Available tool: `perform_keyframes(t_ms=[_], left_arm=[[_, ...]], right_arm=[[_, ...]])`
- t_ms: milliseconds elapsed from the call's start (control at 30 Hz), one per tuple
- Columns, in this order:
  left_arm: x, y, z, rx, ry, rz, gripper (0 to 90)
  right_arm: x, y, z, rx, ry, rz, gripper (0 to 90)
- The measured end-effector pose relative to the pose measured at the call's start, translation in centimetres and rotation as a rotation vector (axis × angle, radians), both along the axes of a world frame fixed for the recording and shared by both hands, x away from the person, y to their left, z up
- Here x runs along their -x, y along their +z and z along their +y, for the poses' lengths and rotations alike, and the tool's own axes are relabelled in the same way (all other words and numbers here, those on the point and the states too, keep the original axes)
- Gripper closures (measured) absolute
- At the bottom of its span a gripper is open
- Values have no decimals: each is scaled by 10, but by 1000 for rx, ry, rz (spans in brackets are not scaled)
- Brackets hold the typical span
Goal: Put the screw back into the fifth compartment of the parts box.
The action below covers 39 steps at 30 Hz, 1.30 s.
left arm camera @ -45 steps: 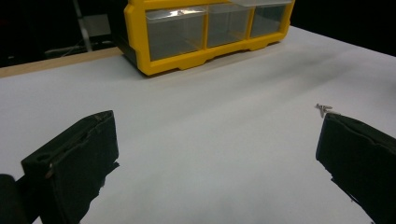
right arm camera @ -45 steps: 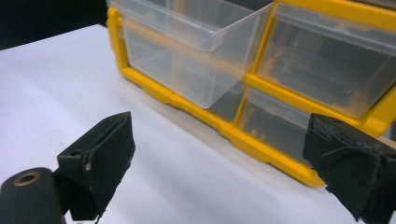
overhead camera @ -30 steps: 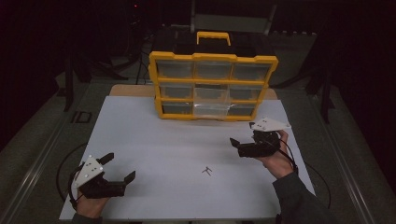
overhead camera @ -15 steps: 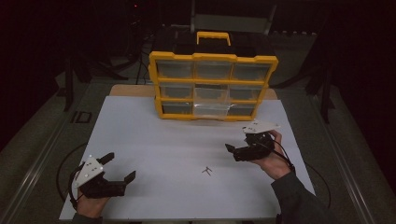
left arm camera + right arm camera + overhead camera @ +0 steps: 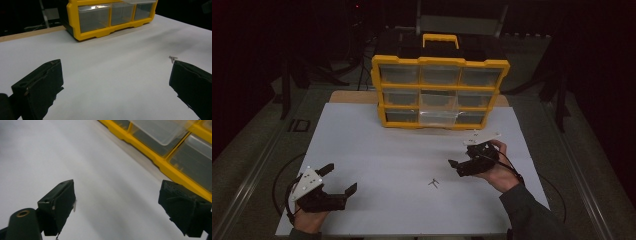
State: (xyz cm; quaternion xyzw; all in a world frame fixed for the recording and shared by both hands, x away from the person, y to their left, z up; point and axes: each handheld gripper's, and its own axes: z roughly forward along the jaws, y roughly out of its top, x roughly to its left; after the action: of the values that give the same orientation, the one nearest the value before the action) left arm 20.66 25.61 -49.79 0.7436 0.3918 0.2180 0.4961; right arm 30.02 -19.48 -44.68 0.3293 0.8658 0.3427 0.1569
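Note:
A small dark metal piece [image 5: 433, 183] lies on the white sheet [image 5: 412, 150] near the middle front; the left gripper view has it [image 5: 172, 58] just beyond the right jaw. My right gripper [image 5: 456, 168] hovers to its right, a little farther back, jaws open and empty. In its own view the right gripper [image 5: 120, 205] looks across the sheet at the yellow drawer organizer [image 5: 155, 157]. My left gripper [image 5: 341, 178] rests at the front left, open and empty, with its jaws wide apart in its own view [image 5: 115, 82].
The yellow organizer [image 5: 439, 92] with clear drawers stands at the back centre of the sheet. One clear drawer [image 5: 438, 117] in its bottom row is pulled out partway. Dark floor and stands surround the table.
My right gripper has moved left and slightly toward the front, closer to the small metal piece. The left gripper has stayed put.

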Motion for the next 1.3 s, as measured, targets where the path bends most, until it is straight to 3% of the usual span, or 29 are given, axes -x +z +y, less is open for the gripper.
perform_keyframes(t_ms=[367,1300], left_arm=[[0,0,-1,-2,0,1,0],[1,1,-1,-1,-1,0,1]], right_arm=[[-1,-12,17,84,58,63,144],[-4,-36,47,154,129,120,166]])
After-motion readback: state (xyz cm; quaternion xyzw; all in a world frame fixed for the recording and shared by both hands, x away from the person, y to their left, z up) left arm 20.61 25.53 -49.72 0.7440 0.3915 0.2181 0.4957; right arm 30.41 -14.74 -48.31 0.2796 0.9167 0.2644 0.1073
